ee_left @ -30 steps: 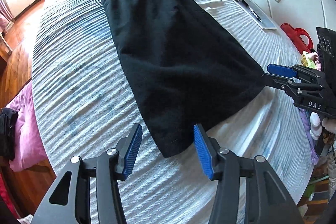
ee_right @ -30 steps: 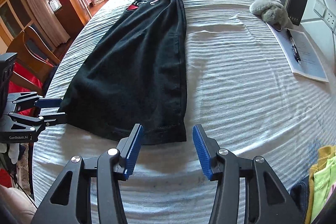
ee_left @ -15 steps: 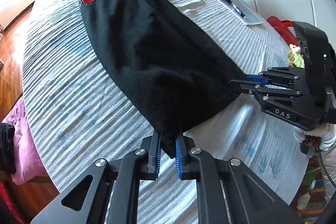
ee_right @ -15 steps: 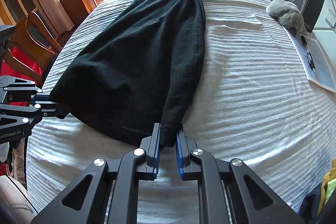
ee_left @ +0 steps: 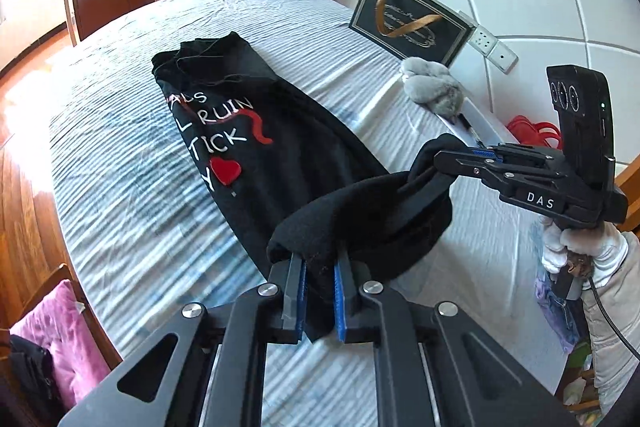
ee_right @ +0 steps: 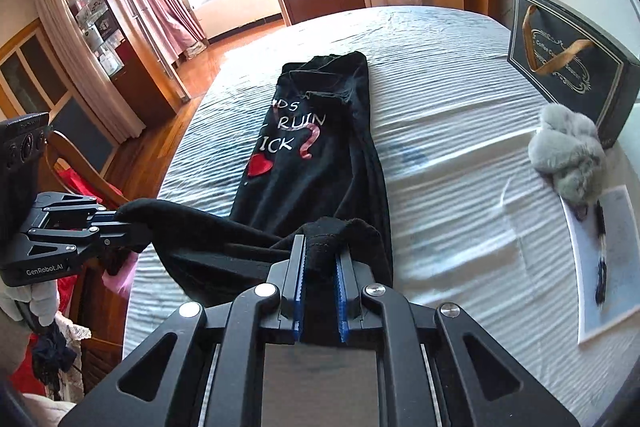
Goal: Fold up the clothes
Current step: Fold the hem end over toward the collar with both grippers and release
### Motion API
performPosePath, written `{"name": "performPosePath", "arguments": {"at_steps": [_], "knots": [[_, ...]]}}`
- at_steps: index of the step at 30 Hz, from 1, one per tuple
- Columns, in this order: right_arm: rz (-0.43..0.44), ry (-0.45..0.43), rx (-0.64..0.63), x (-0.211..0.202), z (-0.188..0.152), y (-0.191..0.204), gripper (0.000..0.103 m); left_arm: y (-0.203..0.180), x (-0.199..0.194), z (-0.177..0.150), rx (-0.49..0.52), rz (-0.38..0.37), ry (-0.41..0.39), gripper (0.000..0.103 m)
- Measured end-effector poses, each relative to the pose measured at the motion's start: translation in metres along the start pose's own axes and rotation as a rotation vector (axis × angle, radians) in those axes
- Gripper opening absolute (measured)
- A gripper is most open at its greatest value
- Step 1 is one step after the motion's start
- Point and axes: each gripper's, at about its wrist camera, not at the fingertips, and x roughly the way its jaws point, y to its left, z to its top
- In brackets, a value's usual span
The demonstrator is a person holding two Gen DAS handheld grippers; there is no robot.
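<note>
Long black printed cotton garment (ee_left: 256, 155), already narrowed lengthwise on the striped white bedcover (ee_left: 120, 187): left gripper (ee_left: 319, 291) and right gripper (ee_right: 319, 287) each clamped on a hem corner, hem lifted toward collar. Crosswise fold under way, unfinished.

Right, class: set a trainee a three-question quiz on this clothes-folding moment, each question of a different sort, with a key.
1. True or false: both grippers are clamped on the black garment.
2. What sits against the dark gift bag: A) grey fluffy item B) a mug C) a shoe?
3. Fill in: the heart printed on the garment is ___.

Key: 1 true: left gripper and right gripper each pinch the hem. 2 A. 3 red.
</note>
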Motion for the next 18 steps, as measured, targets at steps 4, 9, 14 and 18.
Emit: {"name": "performPosePath", "arguments": {"at_steps": [4,9,14,18], "knots": [[-0.093,0.034,0.081,0.056,0.039,-0.015,0.033,0.049,0.050,0.030,0.000,0.060,0.045,0.020],[-0.169,-0.026,0.223,0.047,0.037,-0.041,0.038,0.078,0.055,0.038,0.009,0.015,0.006,0.080],[-0.198,0.027,0.240,0.027,-0.006,-0.038,0.039,0.063,0.048,0.023,0.114,0.025,0.027,0.080],[-0.190,0.061,0.225,0.021,-0.040,-0.029,0.039,0.059,0.052,0.003,0.134,0.048,0.071,0.080]]}}
